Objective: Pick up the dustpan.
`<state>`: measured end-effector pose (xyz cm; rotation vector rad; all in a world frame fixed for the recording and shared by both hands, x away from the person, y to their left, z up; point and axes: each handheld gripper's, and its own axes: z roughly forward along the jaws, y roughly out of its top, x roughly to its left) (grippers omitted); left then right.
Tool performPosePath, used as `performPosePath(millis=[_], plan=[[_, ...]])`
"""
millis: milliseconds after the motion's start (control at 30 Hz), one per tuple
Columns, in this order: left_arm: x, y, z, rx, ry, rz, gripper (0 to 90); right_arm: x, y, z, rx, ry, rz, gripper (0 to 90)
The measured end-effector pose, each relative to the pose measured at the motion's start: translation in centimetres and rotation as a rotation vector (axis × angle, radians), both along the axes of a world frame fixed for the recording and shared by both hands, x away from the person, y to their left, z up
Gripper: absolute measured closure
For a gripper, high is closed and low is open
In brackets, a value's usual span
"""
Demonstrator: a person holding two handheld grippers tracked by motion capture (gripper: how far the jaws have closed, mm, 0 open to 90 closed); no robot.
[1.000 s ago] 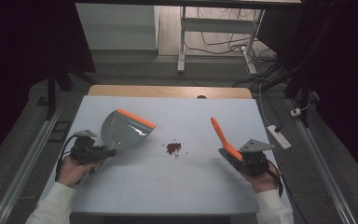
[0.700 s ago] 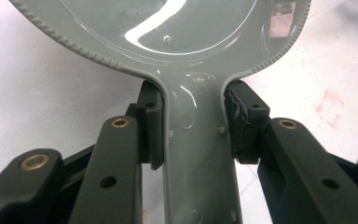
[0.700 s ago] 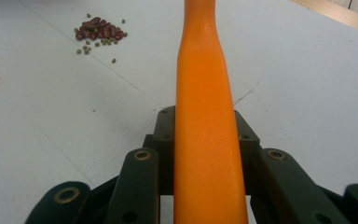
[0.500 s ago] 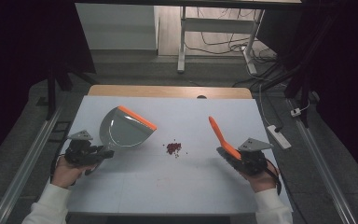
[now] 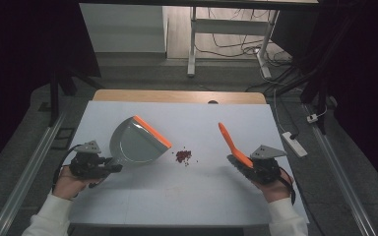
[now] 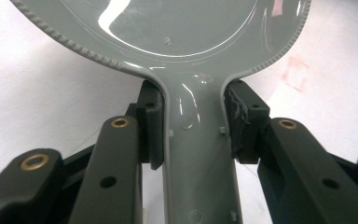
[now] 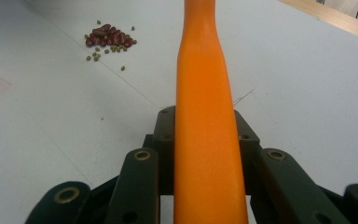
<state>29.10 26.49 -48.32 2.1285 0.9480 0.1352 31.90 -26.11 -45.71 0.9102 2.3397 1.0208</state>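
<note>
Left gripper point(image 5: 109, 167) clamped on the grey handle of the dustpan point(image 5: 137, 142); pads press both sides of the handle in the left gripper view. Pan tilted, its orange-edged mouth facing right toward the beans point(image 5: 183, 156). Right gripper point(image 5: 241, 164) clamped on the orange brush point(image 5: 233, 144), handle running straight up between the jaws in the right gripper view. The brush's long axis slants up and away from the gripper, over the surface point(image 5: 197, 196). Key relation: the beans lie on the surface between the two tools, just beside the pan's mouth and farther from the brush, so the left hand is nearer. Judged next: a leftward sweep. Bristle end hard to make out, hidden at the gripper. Pan lip contact with the surface cannot be told.
</note>
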Motion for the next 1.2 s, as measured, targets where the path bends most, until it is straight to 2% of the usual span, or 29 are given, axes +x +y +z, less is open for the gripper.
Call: performPosePath(millis=[167,333,967,1200], plan=[[-0.2,-0.4,0.2,0.006,0.004,-0.034,62.4,0.0,0.1,0.0,-0.004,-0.001,0.005,70.0],[-0.3,-0.9,0.0,0.021,0.025,-0.075,62.4,0.1,0.2,-0.1,-0.005,0.0,0.009,70.0],[-0.6,-2.5,-0.5,0.085,0.069,-0.166,62.4,0.4,1.0,0.1,-0.011,-0.013,0.024,70.0],[-0.5,-2.5,-0.7,0.092,0.09,-0.172,62.4,2.3,2.5,1.0,0.021,-0.039,0.041,70.0]])
